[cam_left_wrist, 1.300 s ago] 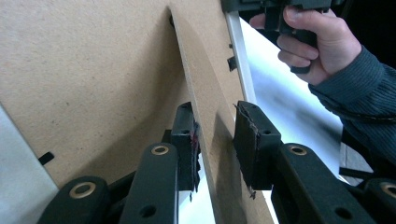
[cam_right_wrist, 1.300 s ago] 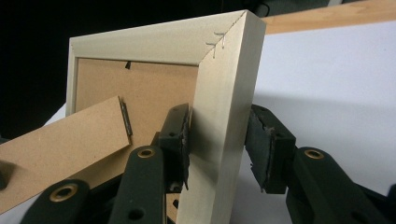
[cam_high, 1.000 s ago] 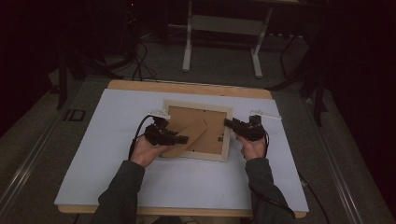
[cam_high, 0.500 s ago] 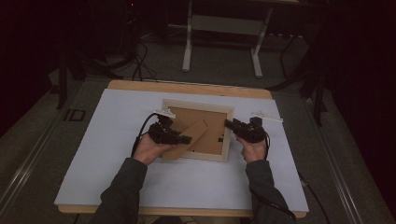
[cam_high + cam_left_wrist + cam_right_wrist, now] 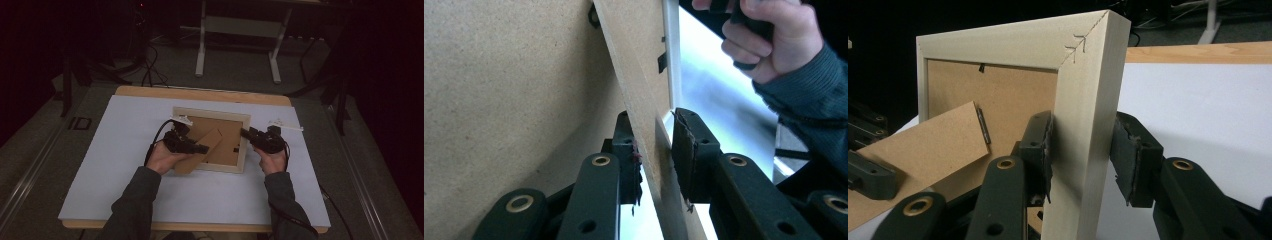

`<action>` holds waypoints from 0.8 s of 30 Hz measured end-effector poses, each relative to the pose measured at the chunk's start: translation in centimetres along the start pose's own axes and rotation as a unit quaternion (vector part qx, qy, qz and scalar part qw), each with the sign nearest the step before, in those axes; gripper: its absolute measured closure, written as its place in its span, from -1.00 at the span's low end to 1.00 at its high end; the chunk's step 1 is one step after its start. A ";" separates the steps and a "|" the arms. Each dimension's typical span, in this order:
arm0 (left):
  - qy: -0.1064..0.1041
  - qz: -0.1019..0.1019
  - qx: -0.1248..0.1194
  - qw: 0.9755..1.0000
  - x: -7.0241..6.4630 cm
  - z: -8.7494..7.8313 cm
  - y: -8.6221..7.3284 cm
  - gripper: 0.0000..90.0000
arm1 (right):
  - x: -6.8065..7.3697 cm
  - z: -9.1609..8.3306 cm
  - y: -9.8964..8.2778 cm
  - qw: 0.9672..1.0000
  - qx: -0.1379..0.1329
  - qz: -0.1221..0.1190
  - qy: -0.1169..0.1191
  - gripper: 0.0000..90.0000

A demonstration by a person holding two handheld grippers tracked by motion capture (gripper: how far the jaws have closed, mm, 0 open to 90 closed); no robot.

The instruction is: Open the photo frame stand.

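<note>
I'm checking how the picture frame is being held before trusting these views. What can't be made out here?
- Front of the picture frame: it lies face down in the high view, so any glass or picture is hidden.
- Left gripper around the easel stand: whether both pads press is unclear.
- Right gripper: its far pad's contact with the frame rail is unclear.
- Small white objects in the high view: too small to identify.
</note>
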State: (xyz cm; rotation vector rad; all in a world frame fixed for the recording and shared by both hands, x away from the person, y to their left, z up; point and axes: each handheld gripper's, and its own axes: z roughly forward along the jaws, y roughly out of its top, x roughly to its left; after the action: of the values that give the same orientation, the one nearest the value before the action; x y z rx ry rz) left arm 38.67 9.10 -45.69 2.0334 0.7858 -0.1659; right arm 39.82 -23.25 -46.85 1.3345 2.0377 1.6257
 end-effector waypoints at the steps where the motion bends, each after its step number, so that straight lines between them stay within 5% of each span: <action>1: 0.000 0.002 0.001 1.000 0.0 0.0 0.0 0.65 | 0.0 0.0 0.1 1.000 0.002 -0.004 0.000 0.36; 15: 0.000 0.023 0.001 1.000 -0.4 -0.2 -0.3 0.68 | 0.0 1.0 1.1 0.997 0.064 -0.025 0.045 0.12; 24: 0.007 0.033 -0.009 0.999 -0.6 -0.4 -0.1 0.72 | 0.2 0.2 1.5 0.997 0.050 -0.042 0.050 0.24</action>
State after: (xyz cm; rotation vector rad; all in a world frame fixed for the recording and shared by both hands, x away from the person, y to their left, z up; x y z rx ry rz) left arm 38.07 9.23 -45.33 2.0434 0.7248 -0.1071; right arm 40.63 -22.94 -45.55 1.2021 2.2287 1.6051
